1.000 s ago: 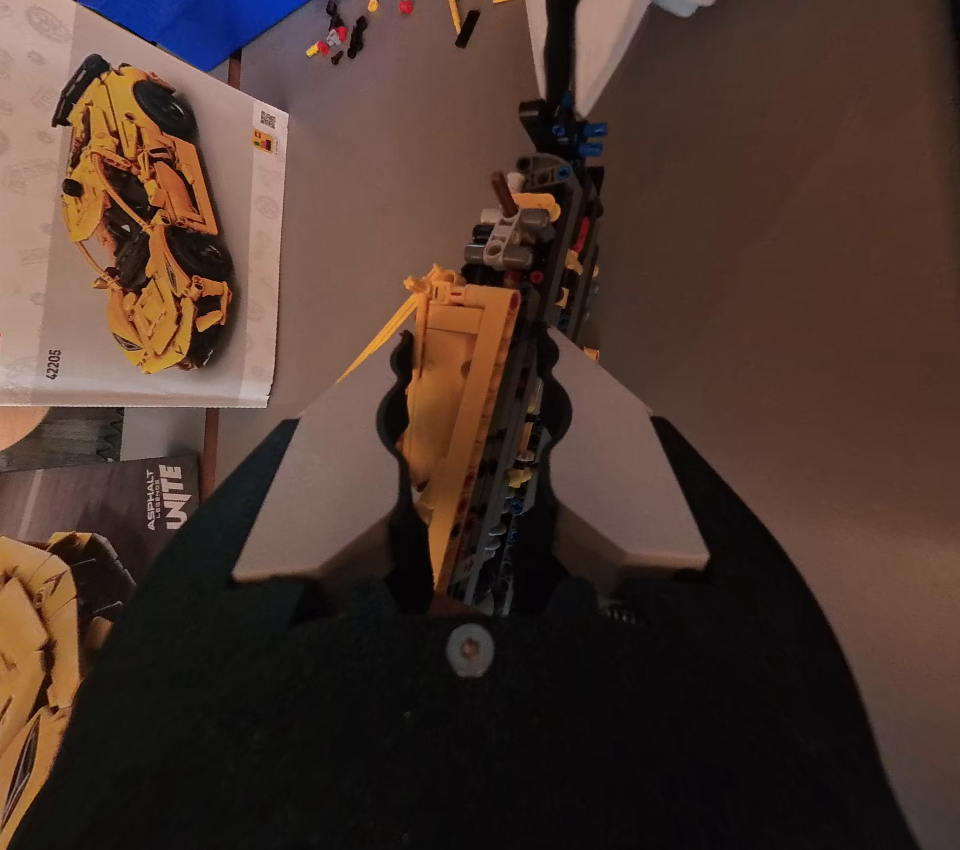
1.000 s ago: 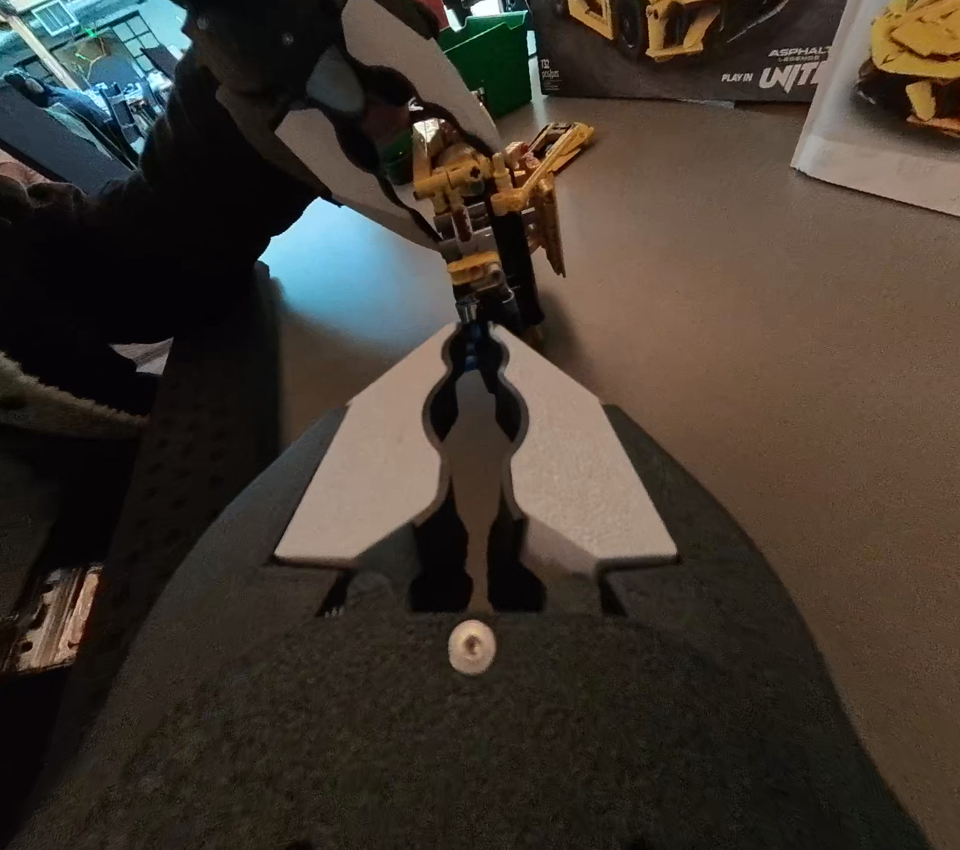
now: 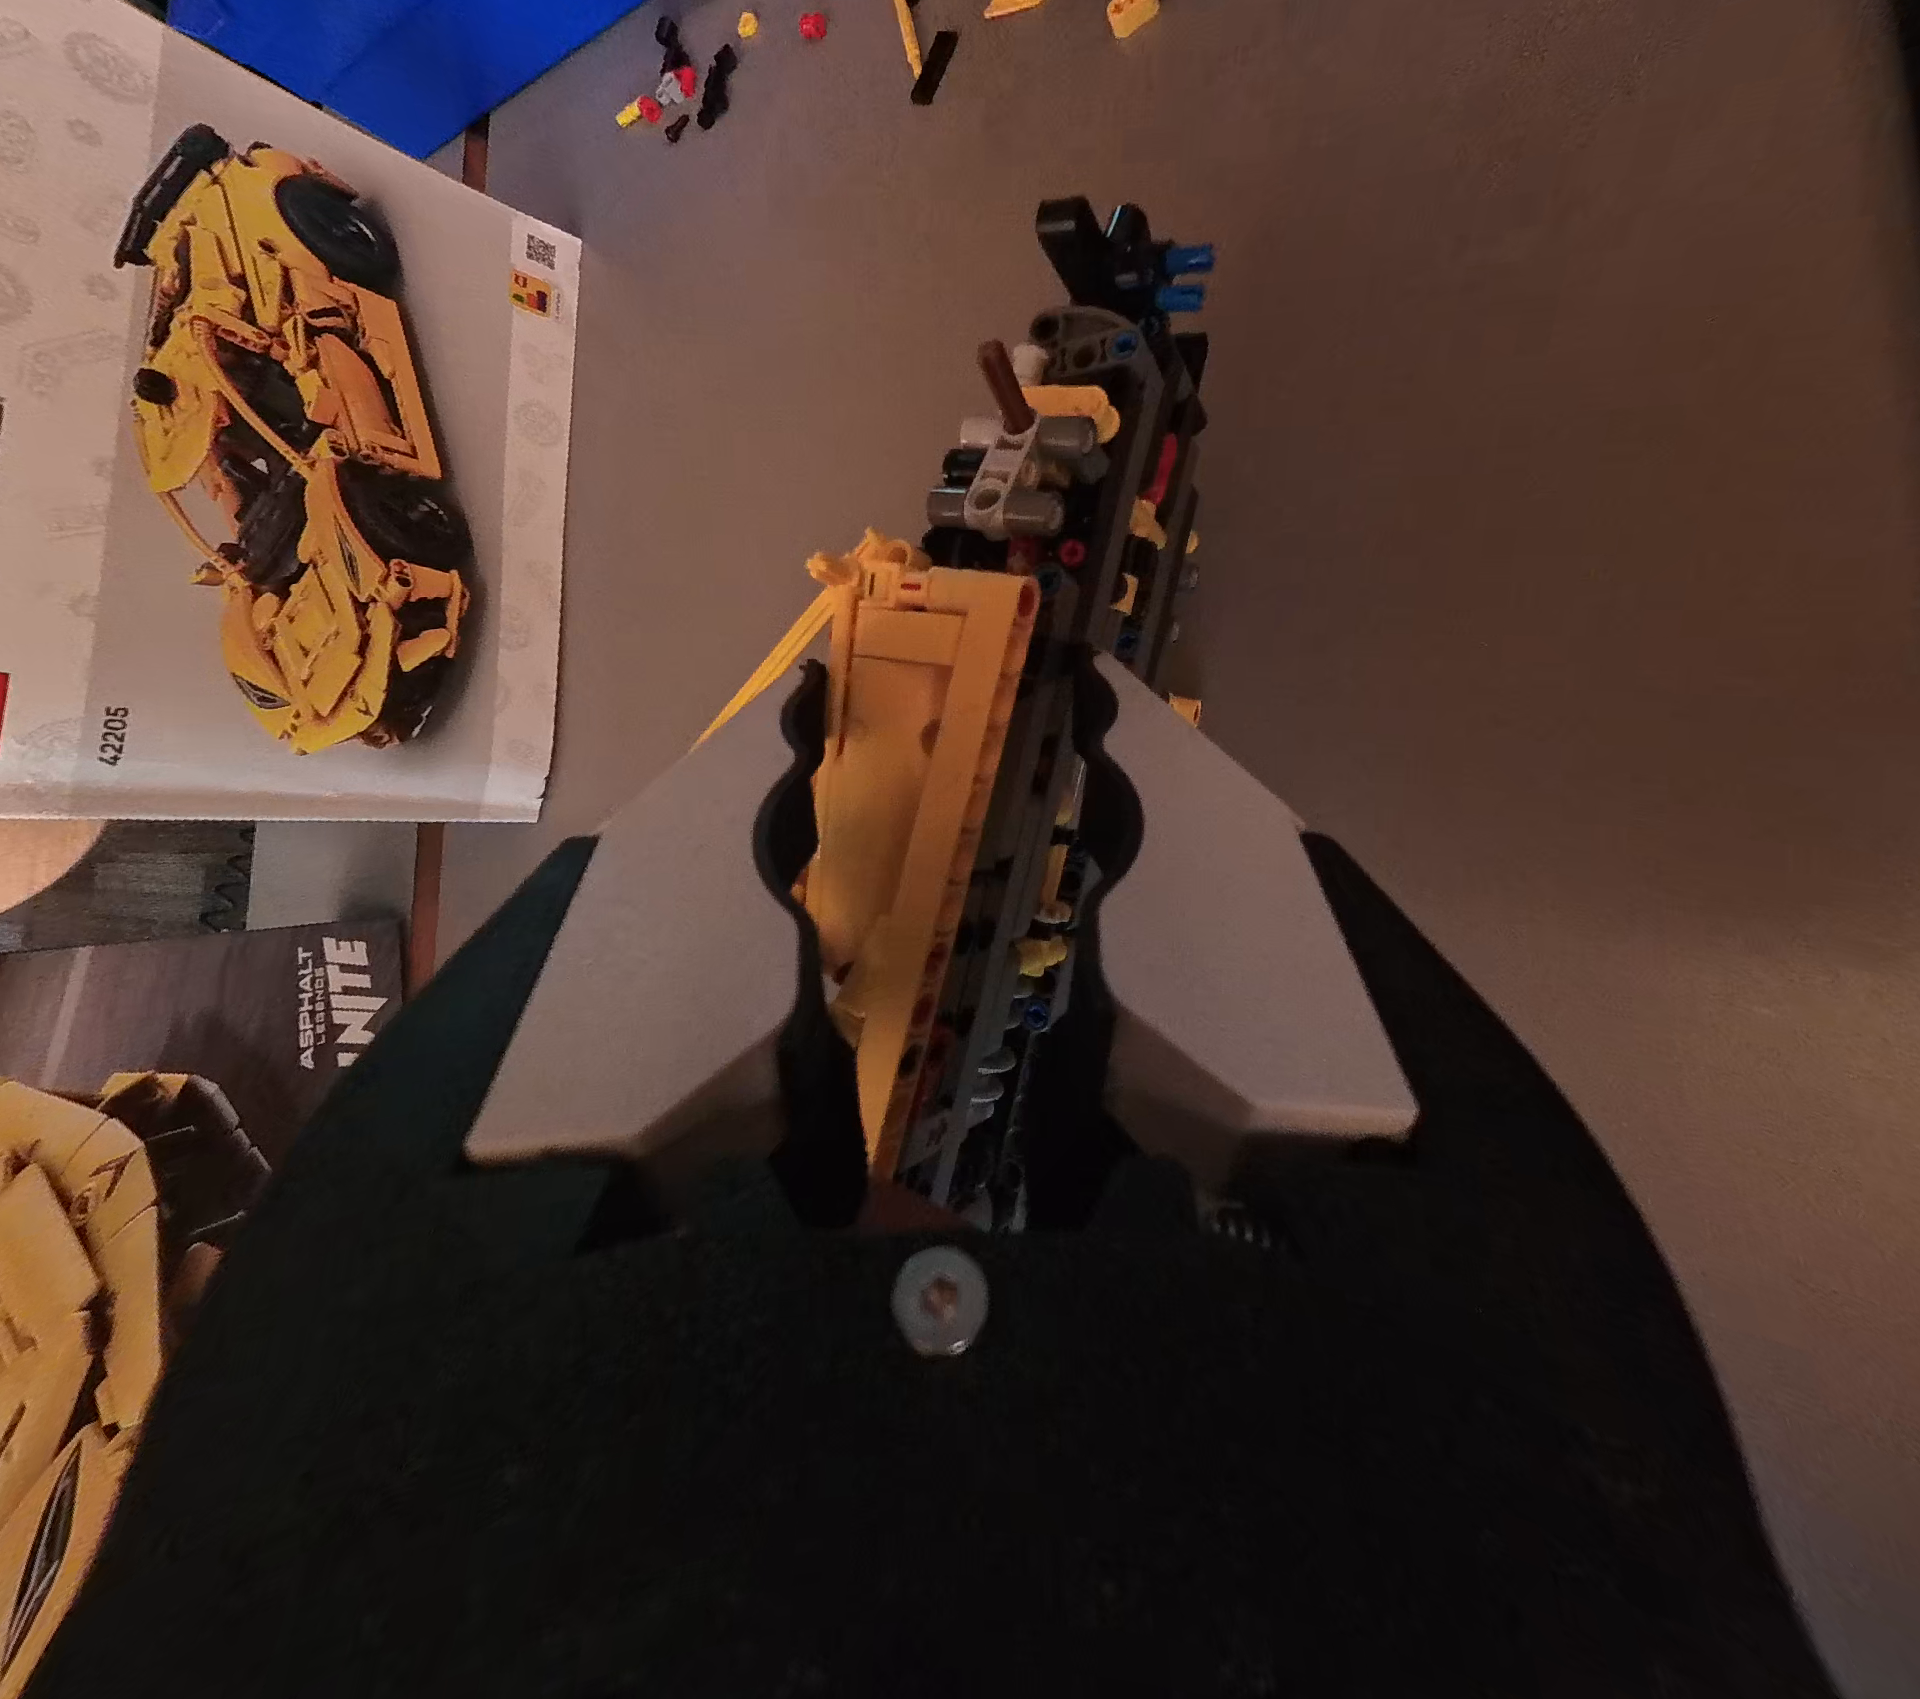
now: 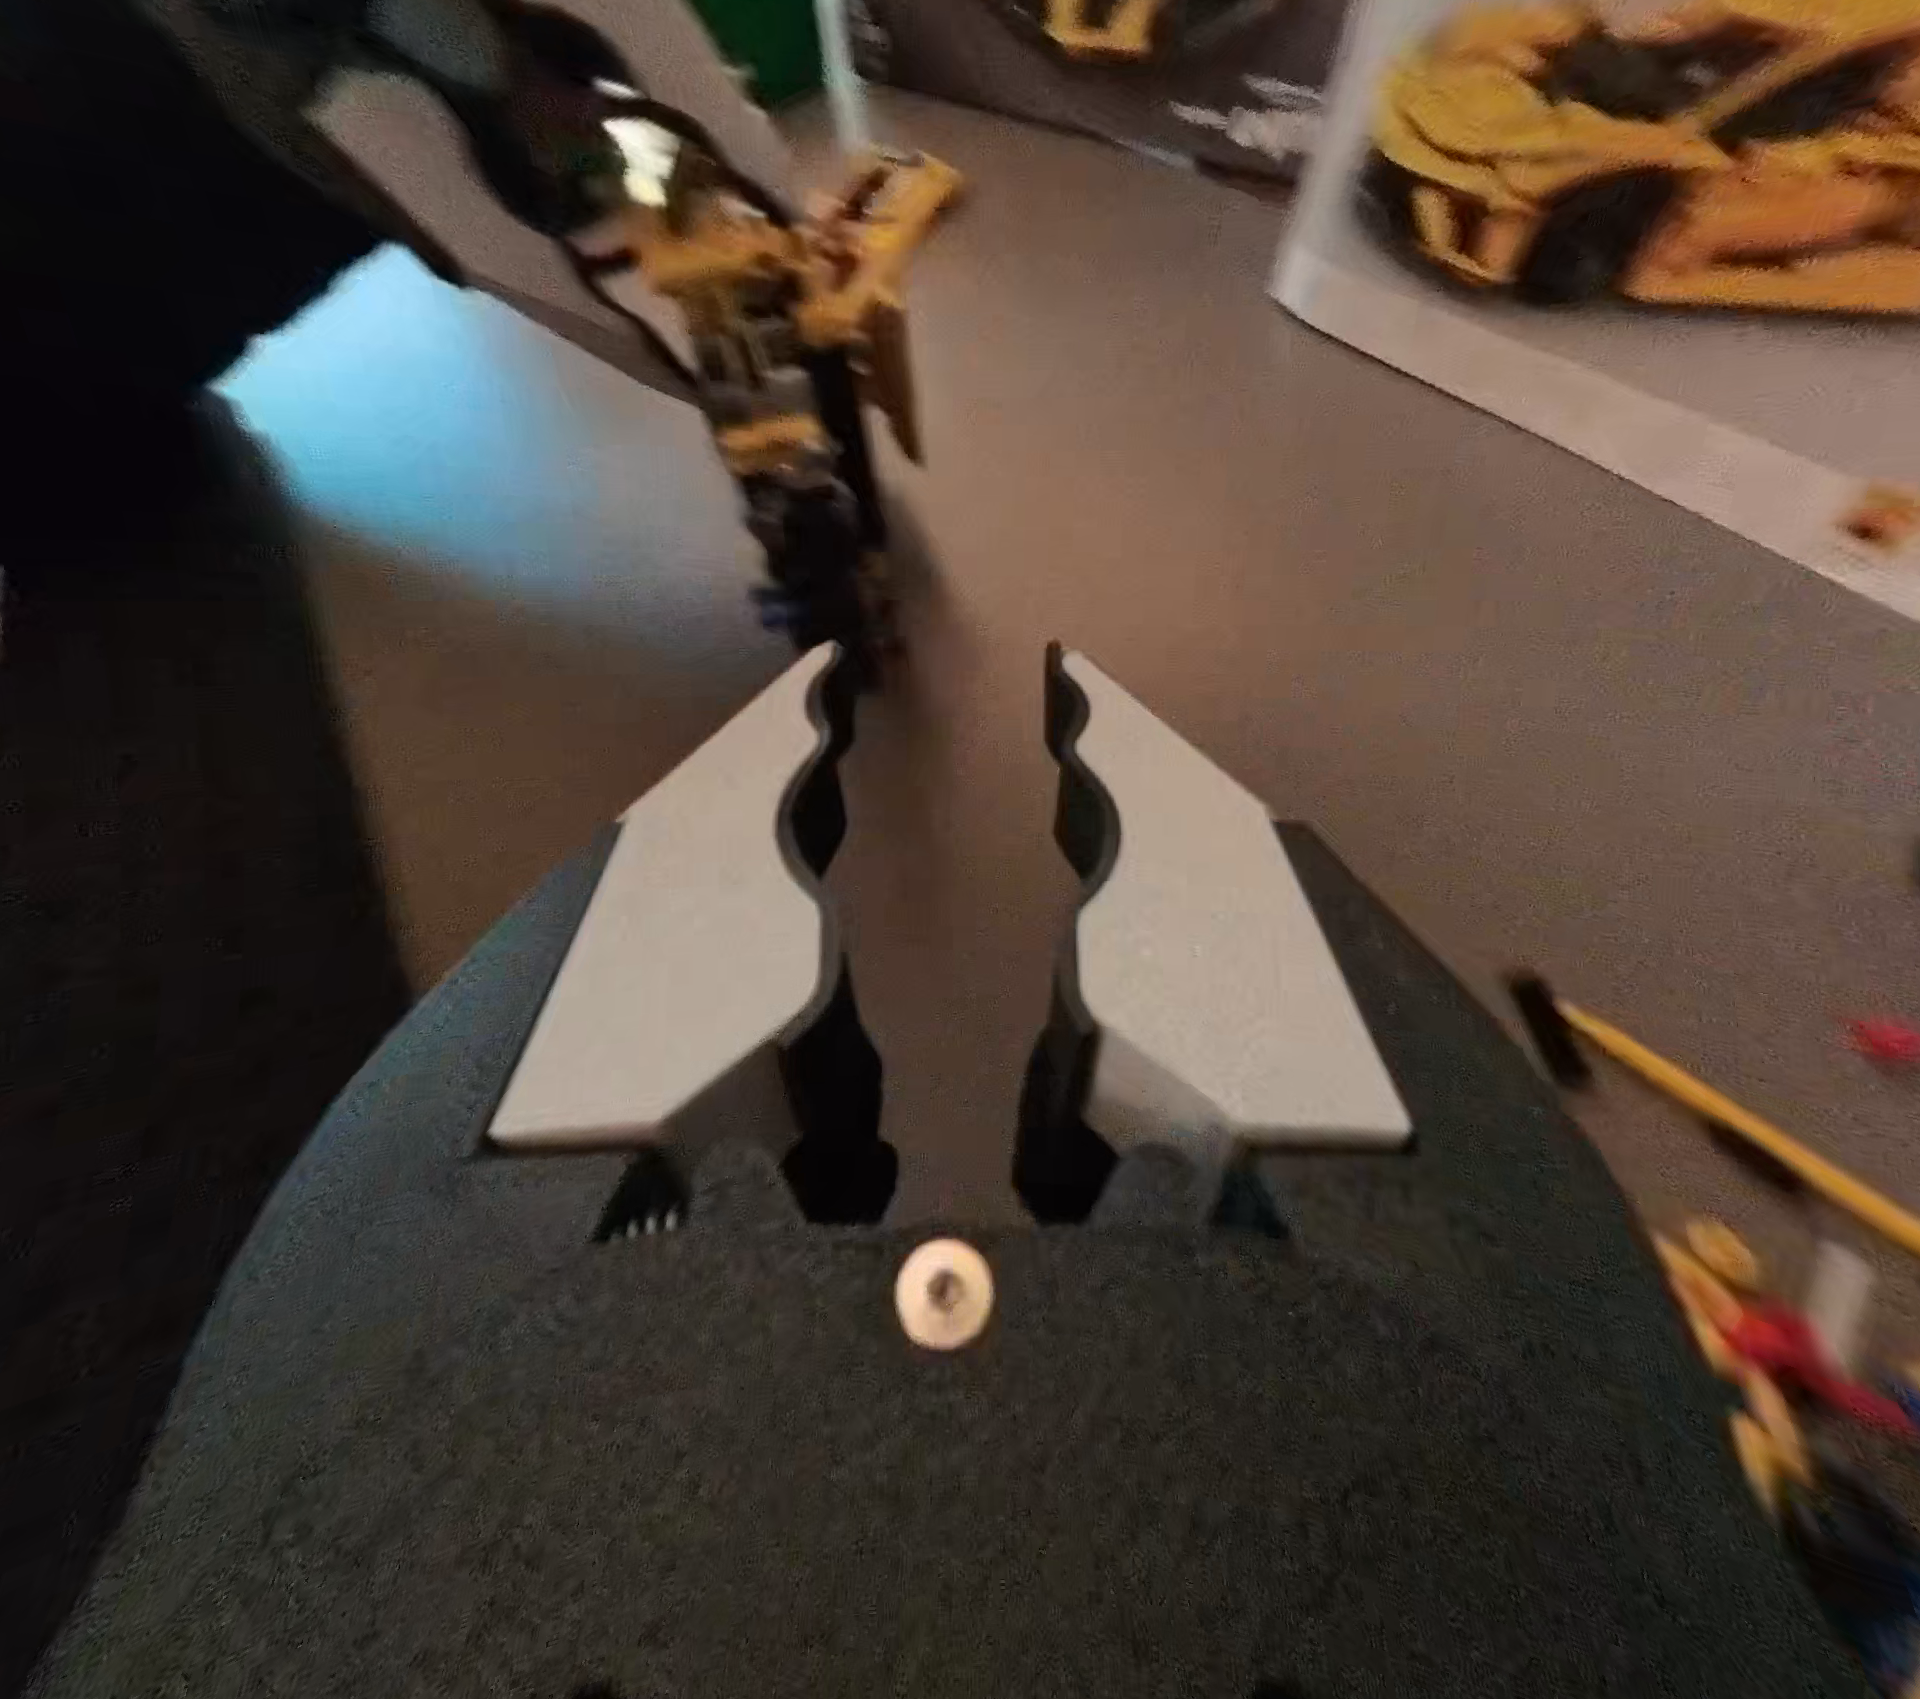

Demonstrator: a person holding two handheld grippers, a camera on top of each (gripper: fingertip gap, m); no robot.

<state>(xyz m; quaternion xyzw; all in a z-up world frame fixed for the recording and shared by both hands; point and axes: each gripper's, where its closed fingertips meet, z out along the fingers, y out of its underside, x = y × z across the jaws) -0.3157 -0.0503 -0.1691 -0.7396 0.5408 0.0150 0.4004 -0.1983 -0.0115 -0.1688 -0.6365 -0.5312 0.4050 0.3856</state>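
i'm looking at a flat grey-brown tabletop (image 3: 1507,506) under dim, warm light, with a pale bluish glare on it in the right wrist view (image 4: 468,444). taking the tabletop as my landmark: along its left edge in the left wrist view a thin reddish-brown wooden strip (image 3: 424,901) runs, and a patch of dark grey patterned floor (image 3: 125,891) shows beyond that edge. past its far side in the right wrist view the room is too blurred to make out.
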